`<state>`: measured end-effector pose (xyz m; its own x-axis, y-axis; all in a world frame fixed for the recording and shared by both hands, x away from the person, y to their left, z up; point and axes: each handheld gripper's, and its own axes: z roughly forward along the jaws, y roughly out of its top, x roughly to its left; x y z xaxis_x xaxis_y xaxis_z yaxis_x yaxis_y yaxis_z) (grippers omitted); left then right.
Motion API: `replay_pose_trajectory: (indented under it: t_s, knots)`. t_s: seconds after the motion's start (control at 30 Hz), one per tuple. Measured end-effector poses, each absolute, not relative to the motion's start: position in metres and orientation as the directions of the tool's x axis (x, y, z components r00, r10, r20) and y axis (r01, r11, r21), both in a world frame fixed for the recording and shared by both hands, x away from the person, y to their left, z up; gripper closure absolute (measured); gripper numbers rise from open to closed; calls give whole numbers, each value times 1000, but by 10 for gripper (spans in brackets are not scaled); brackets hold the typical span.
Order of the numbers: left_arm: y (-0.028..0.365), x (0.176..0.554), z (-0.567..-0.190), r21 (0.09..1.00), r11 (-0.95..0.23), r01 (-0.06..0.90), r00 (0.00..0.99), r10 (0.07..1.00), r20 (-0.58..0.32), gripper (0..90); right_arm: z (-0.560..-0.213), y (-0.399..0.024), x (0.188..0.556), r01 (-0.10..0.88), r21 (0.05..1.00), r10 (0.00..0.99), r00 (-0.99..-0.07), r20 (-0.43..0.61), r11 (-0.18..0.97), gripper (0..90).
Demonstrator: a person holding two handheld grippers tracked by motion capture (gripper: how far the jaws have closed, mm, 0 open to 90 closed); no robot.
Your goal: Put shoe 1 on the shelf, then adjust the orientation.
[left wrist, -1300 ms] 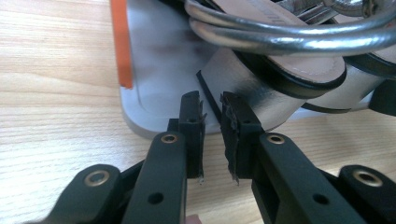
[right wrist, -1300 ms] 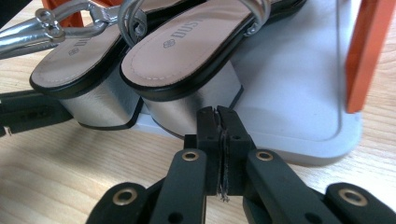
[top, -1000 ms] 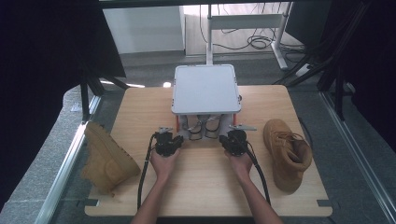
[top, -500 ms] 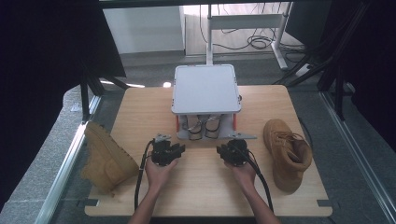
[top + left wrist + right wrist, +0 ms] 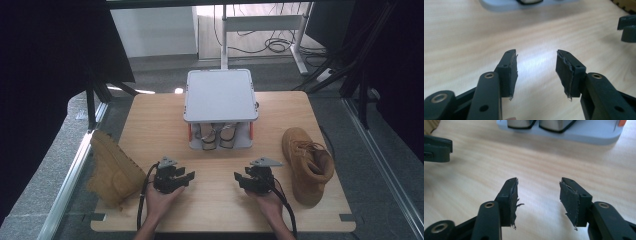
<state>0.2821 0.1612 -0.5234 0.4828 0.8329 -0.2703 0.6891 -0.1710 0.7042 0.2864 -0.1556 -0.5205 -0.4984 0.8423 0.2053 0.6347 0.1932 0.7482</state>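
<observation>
While a person's 2 forearms reach in from the near edge of a light wooden desk (image 5: 150, 115), each hand holds a black claw just above the bare wood. Sitting at the near left, the left claw (image 5: 187, 176) has its jaws parted about halfway, and they have just been opening with nothing between them. At the near right, the right claw (image 5: 239, 178) matches it, its jaws also just opened to a moderate gap that holds nothing. From the left claw view, the worn dark pads (image 5: 511, 75) frame plain wood grain, and the right claw view gives the same picture. Both claws point toward each other and the desk's middle, well apart from one another. Beyond them, toward the far side, stands a grey 2-level rack (image 5: 220, 95) with a flat top, and a pair of pale shoes (image 5: 216, 135) is tucked on its lower shelf. 1 tan boot (image 5: 112, 167) rests at the desk's left edge, near the left claw. 1 more tan boot (image 5: 306, 162) lies at the right, near the right claw.
</observation>
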Motion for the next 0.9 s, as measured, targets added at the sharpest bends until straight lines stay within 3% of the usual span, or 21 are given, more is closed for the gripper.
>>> replay_pose_trajectory:
  t_s: [0.37,0.57,0.67,0.9]
  knots:
    - [172,256,-516,753,-232,616,584,776,-239,510,-526,-164,261,624,740,795,-569,210,250,422]
    - [180,246,-507,772,-202,603,573,783,-243,637,-526,-166,261,623,742,794,-569,214,246,407]
    - [185,241,-499,785,-216,580,591,776,-223,743,-523,-168,261,613,749,795,-573,200,253,400]
    - [198,235,-482,799,-218,560,569,802,-181,829,-523,-173,260,609,751,800,-569,190,254,396]
